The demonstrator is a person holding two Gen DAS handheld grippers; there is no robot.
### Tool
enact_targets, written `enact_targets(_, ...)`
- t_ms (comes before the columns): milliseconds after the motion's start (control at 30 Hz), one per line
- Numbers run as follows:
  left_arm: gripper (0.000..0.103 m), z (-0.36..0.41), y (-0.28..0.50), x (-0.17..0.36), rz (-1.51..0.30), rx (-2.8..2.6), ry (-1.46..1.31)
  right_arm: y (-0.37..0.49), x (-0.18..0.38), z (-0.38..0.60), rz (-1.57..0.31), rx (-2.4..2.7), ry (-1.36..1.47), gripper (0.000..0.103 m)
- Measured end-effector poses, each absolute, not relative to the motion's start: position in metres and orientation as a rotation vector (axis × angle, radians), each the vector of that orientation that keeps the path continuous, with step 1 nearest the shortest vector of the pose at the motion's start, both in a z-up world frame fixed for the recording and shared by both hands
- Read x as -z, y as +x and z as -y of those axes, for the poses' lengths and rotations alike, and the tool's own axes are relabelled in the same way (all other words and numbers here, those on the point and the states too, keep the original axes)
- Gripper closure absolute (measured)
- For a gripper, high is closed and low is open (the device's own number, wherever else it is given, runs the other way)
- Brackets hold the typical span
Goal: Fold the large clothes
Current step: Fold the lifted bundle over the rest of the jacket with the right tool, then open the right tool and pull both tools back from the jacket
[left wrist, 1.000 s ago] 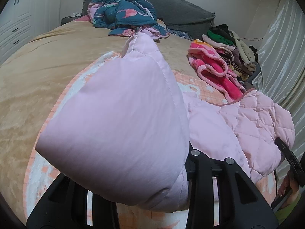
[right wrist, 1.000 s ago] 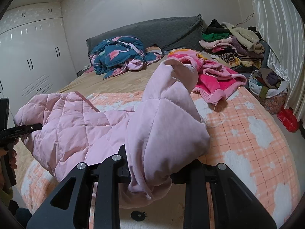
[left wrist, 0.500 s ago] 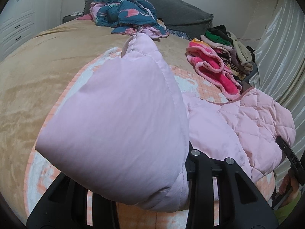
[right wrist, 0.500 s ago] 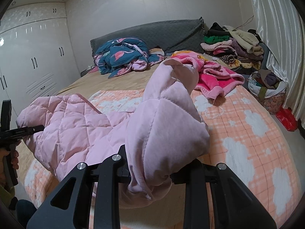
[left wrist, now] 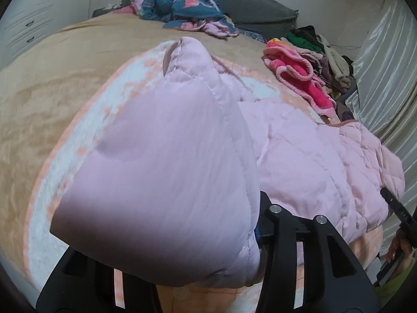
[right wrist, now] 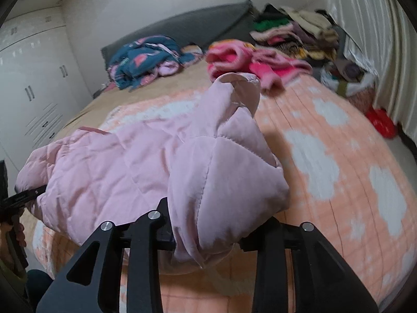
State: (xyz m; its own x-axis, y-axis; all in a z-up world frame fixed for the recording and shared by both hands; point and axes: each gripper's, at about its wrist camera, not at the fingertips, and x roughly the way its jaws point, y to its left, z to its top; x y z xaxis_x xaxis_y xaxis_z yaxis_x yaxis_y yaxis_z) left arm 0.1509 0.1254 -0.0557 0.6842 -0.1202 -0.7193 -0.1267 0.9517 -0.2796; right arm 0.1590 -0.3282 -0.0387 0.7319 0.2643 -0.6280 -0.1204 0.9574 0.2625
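Both hand-held grippers sit lower over the bed [right wrist: 338, 156] than before. The left hand-held gripper [left wrist: 182, 274] and right hand-held gripper [right wrist: 208, 240] have just been opening, the pink quilted jacket [right wrist: 117, 169] bunched between each pair of jaws and sagging nearer the blanket.

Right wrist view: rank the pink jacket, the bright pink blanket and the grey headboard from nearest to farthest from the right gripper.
1. Pink jacket, bunched between the right gripper jaws.
2. Bright pink blanket, mid-bed, right of centre.
3. Grey headboard, at the far wall.

Pink jacket [left wrist: 166, 172] quilted, smooth, faint sheen; blanket [right wrist: 338, 161] plush, matt; curtain [left wrist: 385, 78] glossy satin; headboard [right wrist: 187, 23] matt cloth.
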Motion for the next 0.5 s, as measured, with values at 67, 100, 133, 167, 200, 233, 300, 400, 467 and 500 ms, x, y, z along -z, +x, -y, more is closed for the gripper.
enact_targets(67, 0.061, -0.127, 0.145, 0.063, -0.817, -0.01, -0.328, 0.155, 0.05, 0.334, -0.741, -0.197, 0.242, 0.067)
enact_targets(100, 0.06, -0.127, 0.142, 0.067, -0.816, -0.013, -0.331, 0.152, 0.057, 0.337, -0.751, -0.188, 0.251, 0.065)
enact_targets(133, 0.058, -0.128, 0.14, 0.069, -0.814, -0.016, -0.331, 0.151, 0.062, 0.338, -0.759, -0.179, 0.252, 0.062)
enact_targets(167, 0.056, -0.127, 0.137, 0.072, -0.808, -0.019, -0.327, 0.148, 0.067, 0.338, -0.767, -0.17, 0.257, 0.061)
enact_targets(200, 0.055, -0.127, 0.135, 0.074, -0.804, -0.023, -0.32, 0.146, 0.074, 0.341, -0.778, -0.16, 0.272, 0.057)
enact_targets(233, 0.054, -0.126, 0.133, 0.075, -0.801, -0.028, -0.312, 0.144, 0.079, 0.343, -0.786, -0.151, 0.285, 0.052)
enact_targets(300, 0.051, -0.124, 0.13, 0.08, -0.8, -0.04, -0.303, 0.14, 0.091, 0.347, -0.8, -0.123, 0.313, 0.043)
enact_targets(400, 0.043, -0.124, 0.12, 0.085, -0.791, -0.059, -0.303, 0.136, 0.106, 0.355, -0.822, -0.093, 0.362, 0.029)
enact_targets(467, 0.035, -0.124, 0.112, 0.086, -0.79, -0.072, -0.303, 0.129, 0.107, 0.359, -0.829, -0.044, 0.355, 0.01)
enact_targets(500, 0.032, -0.124, 0.108, 0.086, -0.79, -0.079, -0.3, 0.127, 0.107, 0.362, -0.832, -0.033, 0.358, 0.007)
